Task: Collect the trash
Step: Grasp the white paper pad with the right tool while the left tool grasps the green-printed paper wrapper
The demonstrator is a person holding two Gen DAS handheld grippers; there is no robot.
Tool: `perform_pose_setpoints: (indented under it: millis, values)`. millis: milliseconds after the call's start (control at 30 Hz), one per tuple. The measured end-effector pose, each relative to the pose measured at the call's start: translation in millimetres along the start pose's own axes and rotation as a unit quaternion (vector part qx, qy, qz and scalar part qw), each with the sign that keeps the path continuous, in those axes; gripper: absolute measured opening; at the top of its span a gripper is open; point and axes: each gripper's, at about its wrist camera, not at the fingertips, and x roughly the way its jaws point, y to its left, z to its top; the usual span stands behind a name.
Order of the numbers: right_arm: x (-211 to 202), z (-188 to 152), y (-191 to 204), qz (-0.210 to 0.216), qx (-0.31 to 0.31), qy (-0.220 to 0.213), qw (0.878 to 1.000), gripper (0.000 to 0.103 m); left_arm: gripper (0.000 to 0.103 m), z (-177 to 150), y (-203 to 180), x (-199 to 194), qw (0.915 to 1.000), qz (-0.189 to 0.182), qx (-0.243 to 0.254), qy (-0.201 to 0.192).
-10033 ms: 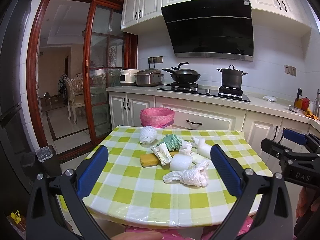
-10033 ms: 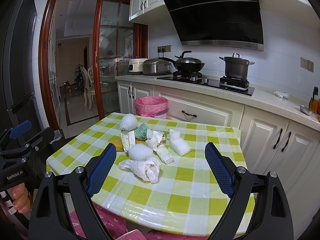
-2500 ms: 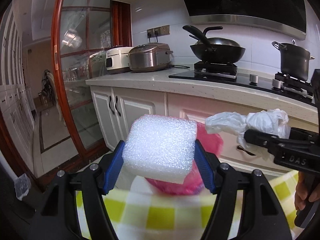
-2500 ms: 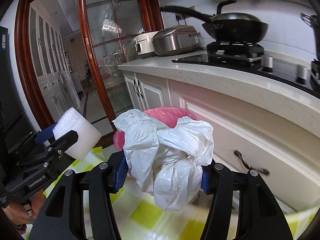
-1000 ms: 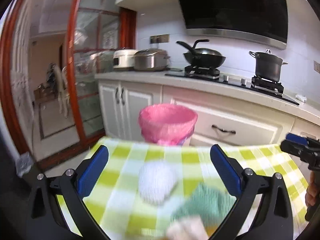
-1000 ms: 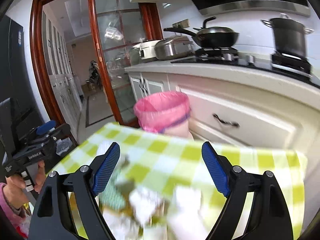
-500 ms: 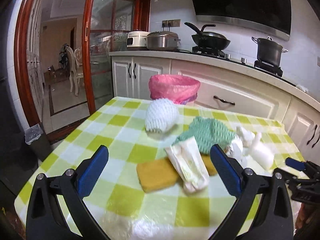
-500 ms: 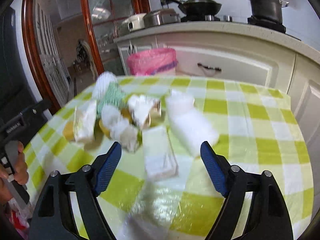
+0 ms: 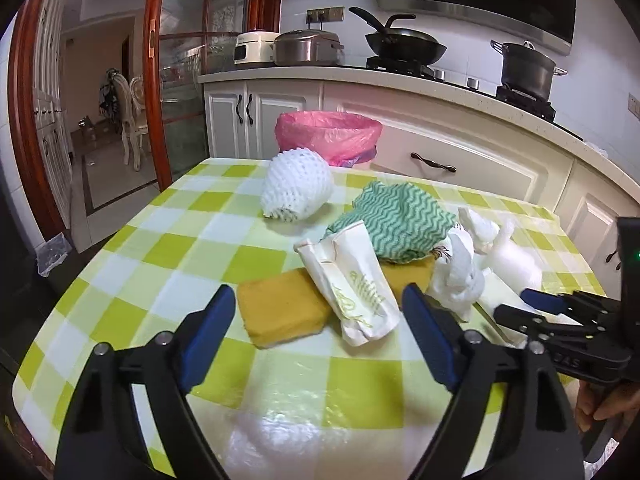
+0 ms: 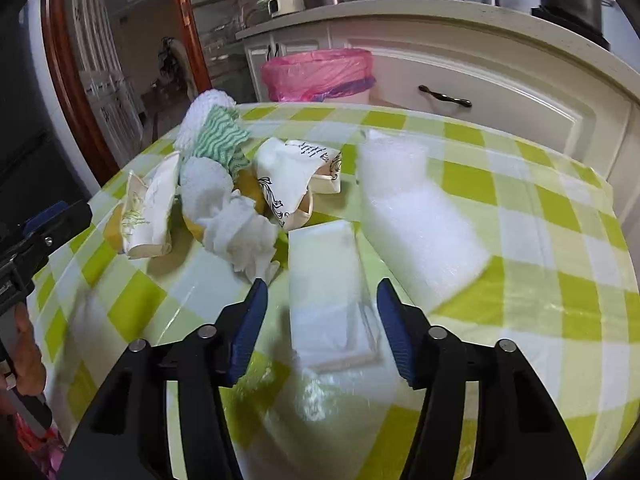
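Trash lies on the checked table [image 9: 168,248]: a yellow sponge [image 9: 282,312], a paper wrapper [image 9: 352,284], a green wavy cloth [image 9: 400,220], a white foam net [image 9: 298,186] and crumpled tissue [image 9: 456,272]. My left gripper [image 9: 316,332] is open just in front of the sponge and wrapper. My right gripper [image 10: 320,316] is open, with its jaws on either side of a flat white packet [image 10: 328,292]. A white foam block [image 10: 416,216] lies just right of the packet. The pink-lined bin [image 9: 328,136] stands behind the table; it also shows in the right wrist view [image 10: 316,74].
White cabinets and a counter [image 9: 440,92] with a wok, a pot and cookers run behind the table. A glass door with a wooden frame [image 9: 156,68] is at the left. The right gripper's body [image 9: 576,332] shows at the right of the left wrist view.
Both grippers dropped the foam block and the plastic bag at the bin, then came back down to the table. Both have now moved closer to the trash pile.
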Motion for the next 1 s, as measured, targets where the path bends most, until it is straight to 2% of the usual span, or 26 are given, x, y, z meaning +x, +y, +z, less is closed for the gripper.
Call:
perform_pose_setpoints:
  millis: [133,200,267,500,667,767,833,1000]
  values:
    - [10.0,3.0,-1.2,-0.003,-0.006,0.019,1.000,0.048,0.081,-1.1,-7.2,7.0,0.9999,-0.004,-0.007,0.011]
    - [10.7,2.6,-2.3,0.003,-0.005,0.021,1.000,0.043,0.080,-1.0,-11.9,10.4,0.9999,-0.003,-0.009,0.013]
    - [9.4,1.5,-3.1,0.009,-0.003,0.020,1.000,0.042,0.080,-0.4,-18.1,15.3,0.9999,-0.001,-0.005,0.016]
    - [-4.4,-4.5,-11.0,0.019,0.023,-0.003,1.000,0.039,0.071,2.5,-37.5,31.0,0.9993,0.015,0.018,0.027]
    - [-13.0,-8.9,-13.0,0.025,0.030,-0.013,0.999,0.039,0.071,5.1,-48.6,45.6,0.9983,0.031,0.034,0.036]
    - [-18.1,-9.0,-14.8,0.029,0.034,-0.019,0.999,0.040,0.066,6.4,-51.0,57.5,0.9974,0.041,0.038,0.046]
    - [-20.5,-7.9,-15.8,0.031,0.035,-0.021,0.999,0.040,0.058,6.0,-51.0,64.9,0.9966,0.046,0.042,0.054]
    - [-26.4,-7.2,-14.8,0.034,0.035,-0.029,0.998,0.040,0.052,5.1,-49.3,66.2,0.9965,0.044,0.048,0.052]
